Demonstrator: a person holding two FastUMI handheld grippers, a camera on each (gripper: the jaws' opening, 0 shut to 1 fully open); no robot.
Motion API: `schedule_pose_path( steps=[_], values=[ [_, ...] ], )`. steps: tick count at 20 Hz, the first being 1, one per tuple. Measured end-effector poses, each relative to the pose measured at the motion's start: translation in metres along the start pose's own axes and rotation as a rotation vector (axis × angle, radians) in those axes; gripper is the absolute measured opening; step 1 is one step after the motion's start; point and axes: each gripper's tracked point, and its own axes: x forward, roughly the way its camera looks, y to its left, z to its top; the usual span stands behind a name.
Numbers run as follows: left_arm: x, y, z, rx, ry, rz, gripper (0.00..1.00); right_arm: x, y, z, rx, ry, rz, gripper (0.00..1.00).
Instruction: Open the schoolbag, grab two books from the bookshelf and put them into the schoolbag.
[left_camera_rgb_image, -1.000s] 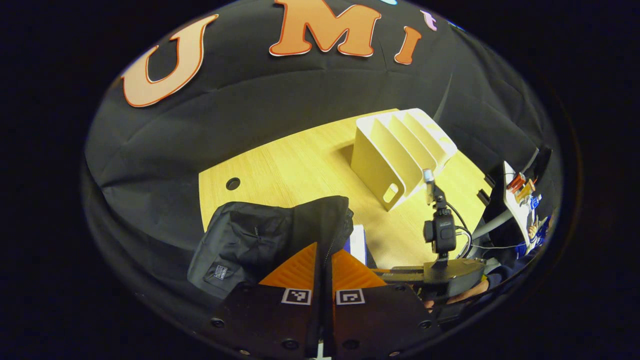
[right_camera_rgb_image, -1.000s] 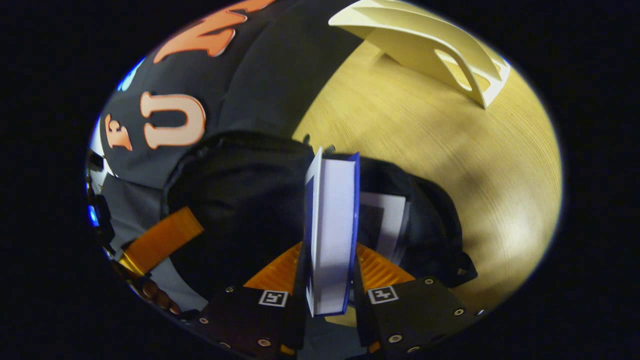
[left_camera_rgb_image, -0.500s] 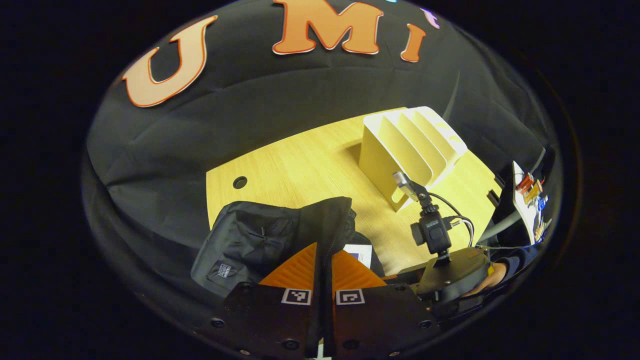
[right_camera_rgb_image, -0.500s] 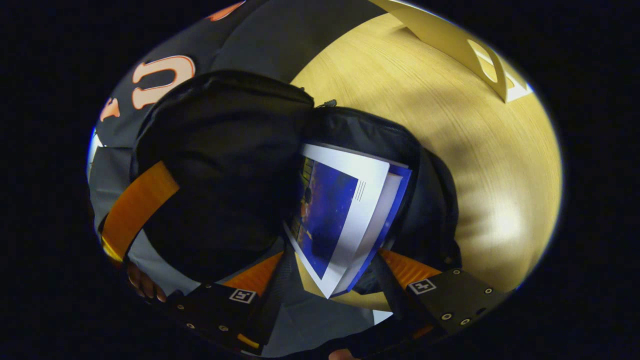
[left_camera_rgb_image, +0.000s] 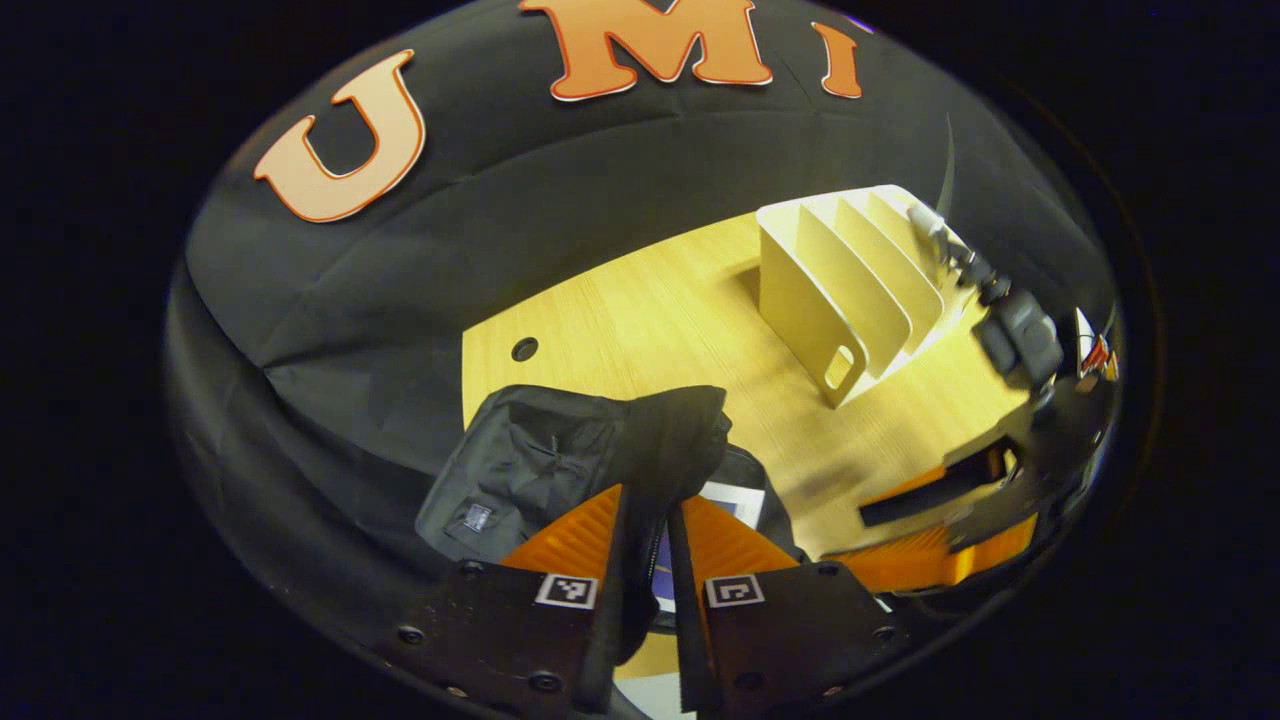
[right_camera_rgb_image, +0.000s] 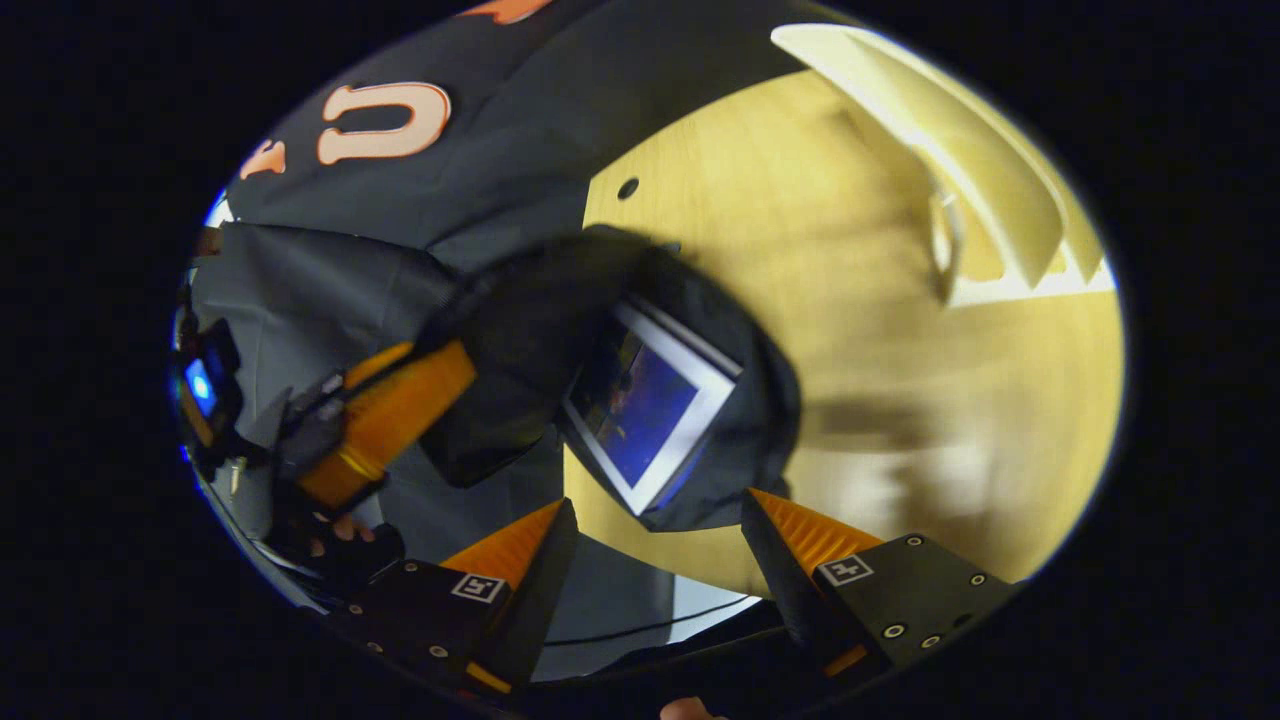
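Left gripper view: the left gripper (left_camera_rgb_image: 645, 520) is seen low at the bag's mouth, jaws nearly closed, pinched on the edge of the black flap of the schoolbag (left_camera_rgb_image: 560, 455), which is held lifted. The schoolbag is set on the wooden table (left_camera_rgb_image: 640, 320) near its front edge. A book (left_camera_rgb_image: 735, 497) is glimpsed just behind the flap, inside the bag. The cream bookshelf (left_camera_rgb_image: 850, 285) is stood well apart at the far right. The right gripper (left_camera_rgb_image: 940, 520) is seen blurred at the right, fingers spread.

Right gripper view: the right gripper (right_camera_rgb_image: 660, 520) is held above and near the bag, jaws wide apart, nothing gripped. The book (right_camera_rgb_image: 650, 405) is lying in the open schoolbag (right_camera_rgb_image: 540, 330). The left gripper (right_camera_rgb_image: 395, 420) is seen at the left against the flap, a hand (right_camera_rgb_image: 340, 530) gripping its handle below
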Motion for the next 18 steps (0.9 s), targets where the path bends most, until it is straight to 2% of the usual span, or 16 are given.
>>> schedule_pose_path(
  steps=[1,2,3,4,6,8,12,14,16,18],
  values=[
    [0.001,-0.012,-0.002,-0.008,0.009,0.007,0.29,-0.017,-0.011,0.007,-0.017,-0.021,-0.010,0.97],
    [0.002,-0.024,-0.004,-0.021,0.009,0.007,0.40,-0.033,-0.021,0.014,-0.031,-0.045,-0.024,0.97],
    [0.002,-0.039,-0.004,-0.041,0.007,-0.003,0.47,-0.047,-0.034,0.019,-0.049,-0.062,-0.044,0.97],
    [0.000,-0.053,-0.003,-0.058,0.000,-0.016,0.64,-0.060,-0.045,0.023,-0.063,-0.072,-0.062,0.97],
    [-0.002,-0.075,0.001,-0.074,-0.012,-0.012,0.69,-0.081,-0.056,0.035,-0.088,-0.107,-0.077,0.97],
    [-0.012,-0.091,0.015,-0.082,-0.040,-0.001,0.81,-0.097,-0.062,0.051,-0.107,-0.150,-0.088,0.98],
    [-0.040,-0.132,0.063,-0.133,-0.174,-0.011,0.87,-0.147,-0.065,0.090,-0.234,-0.332,-0.125,0.97],
    [-0.060,-0.155,0.096,-0.177,-0.277,-0.015,1.00,-0.182,-0.068,0.114,-0.313,-0.450,-0.169,0.98],
    [-0.080,-0.173,0.129,-0.206,-0.390,0.000,0.98,-0.213,-0.070,0.141,-0.399,-0.575,-0.228,0.97],
    [-0.104,-0.183,0.160,-0.216,-0.509,0.049,0.98,-0.247,-0.067,0.161,-0.480,-0.697,-0.279,0.97]
  ],
)
